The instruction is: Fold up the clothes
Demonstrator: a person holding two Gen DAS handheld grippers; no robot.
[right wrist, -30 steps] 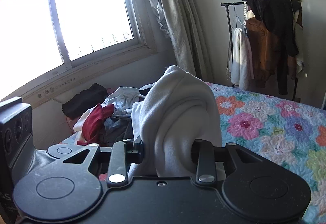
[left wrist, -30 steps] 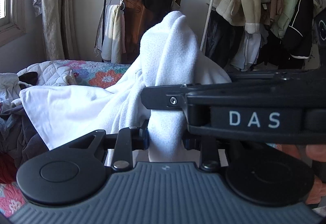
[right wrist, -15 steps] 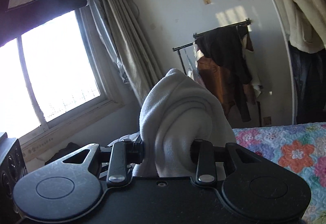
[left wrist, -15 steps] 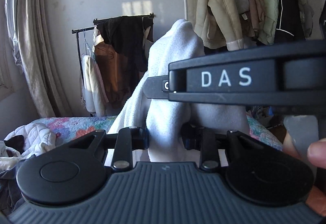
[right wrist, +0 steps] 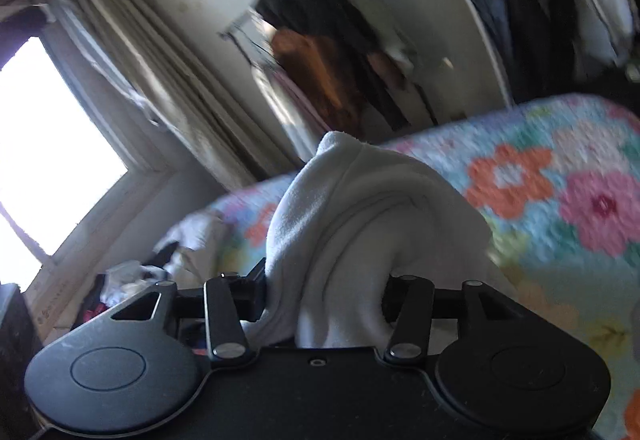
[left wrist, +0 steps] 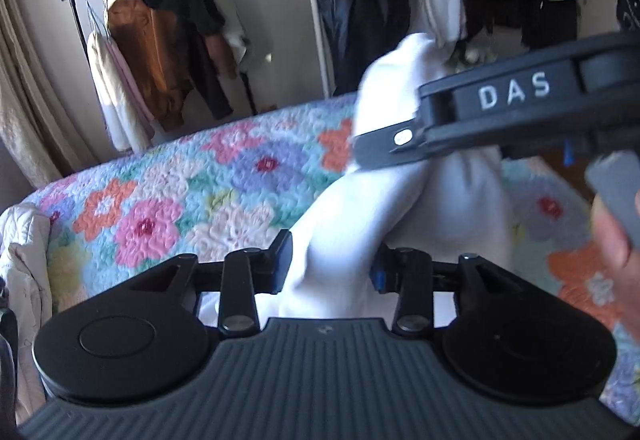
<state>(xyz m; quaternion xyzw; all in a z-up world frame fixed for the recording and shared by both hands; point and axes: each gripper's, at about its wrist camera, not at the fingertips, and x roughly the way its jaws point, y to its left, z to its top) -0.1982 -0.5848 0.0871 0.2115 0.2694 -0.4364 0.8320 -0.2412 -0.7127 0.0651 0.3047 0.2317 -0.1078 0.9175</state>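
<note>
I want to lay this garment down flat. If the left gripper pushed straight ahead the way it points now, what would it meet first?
Probably the floral quilt on the bed, though depth is unclear. The left gripper is clamped on the white garment.

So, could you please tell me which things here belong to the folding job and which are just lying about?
In the job:
white fleece garment
left gripper
right gripper
floral patchwork quilt

Lying about:
black clothes rack
beige curtain
rumpled clothes pile

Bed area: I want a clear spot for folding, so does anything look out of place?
Yes. A heap of loose clothes sits crumpled at the window end of the flowered quilt. The white garment is bunched in both the left gripper and right gripper, not laid flat.
</note>
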